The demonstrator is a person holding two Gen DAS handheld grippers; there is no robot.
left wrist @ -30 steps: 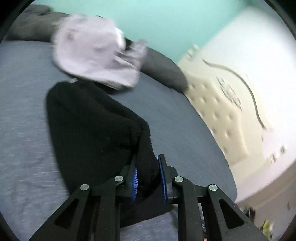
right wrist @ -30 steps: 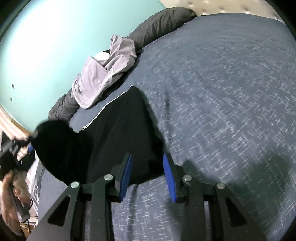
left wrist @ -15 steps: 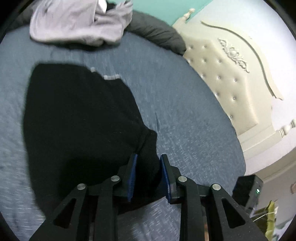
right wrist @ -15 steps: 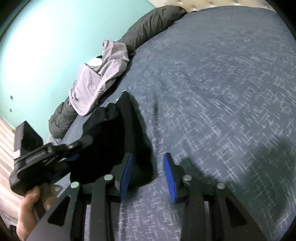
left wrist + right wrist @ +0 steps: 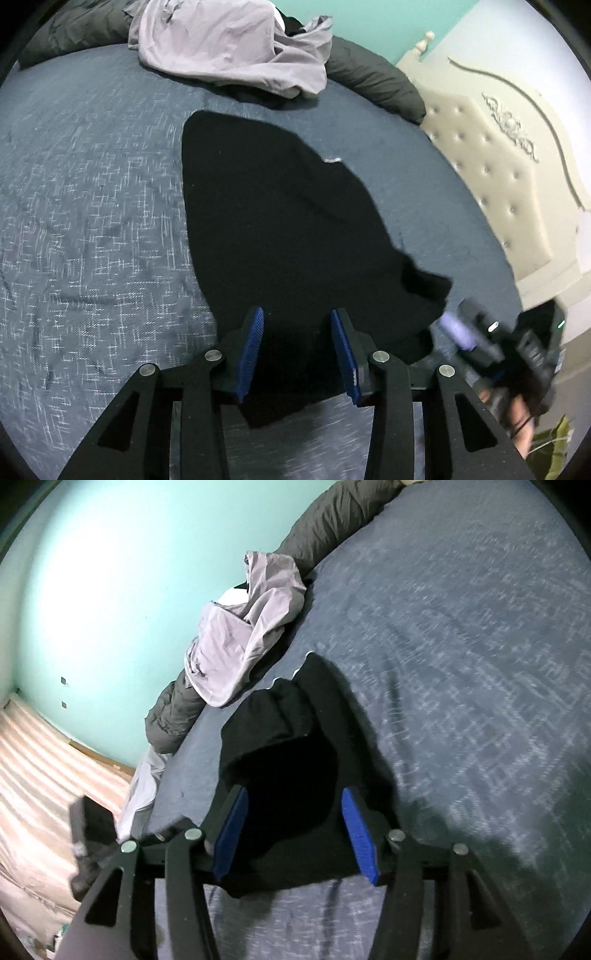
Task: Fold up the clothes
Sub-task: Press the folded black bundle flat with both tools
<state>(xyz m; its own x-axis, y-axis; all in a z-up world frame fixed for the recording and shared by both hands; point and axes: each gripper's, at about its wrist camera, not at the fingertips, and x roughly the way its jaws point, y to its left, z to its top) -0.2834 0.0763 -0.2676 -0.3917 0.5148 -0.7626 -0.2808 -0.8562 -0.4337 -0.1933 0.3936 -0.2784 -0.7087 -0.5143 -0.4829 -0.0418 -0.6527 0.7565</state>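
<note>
A: The black garment point(image 5: 280, 229) lies flat on the bed point(image 5: 92, 206), its near edge between both tongs. Soft, light, probably limp; take it by the hem corners.

B: Left tongs point(image 5: 295, 354) and right tongs point(image 5: 291, 834) are opening, pads clear of the cloth. Open bed beside the right tongs; lilac clothes point(image 5: 229, 44) lie well beyond.

Soft, even indoor light fills both fisheye views, each ringed by a dark circular border that bends straight lines near the rim. A bright glare washes the turquoise wall point(image 5: 110, 602) pale at its centre. The black garment point(image 5: 280, 229) reads as a flat, detailless patch in the left wrist view. Motion blur streaks the blue bedspread point(image 5: 480, 672), and the right gripper point(image 5: 491, 339) at the frame's edge is heavily smeared. A broad soft shadow darkens the bedspread beside the garment in the right wrist view.
</note>
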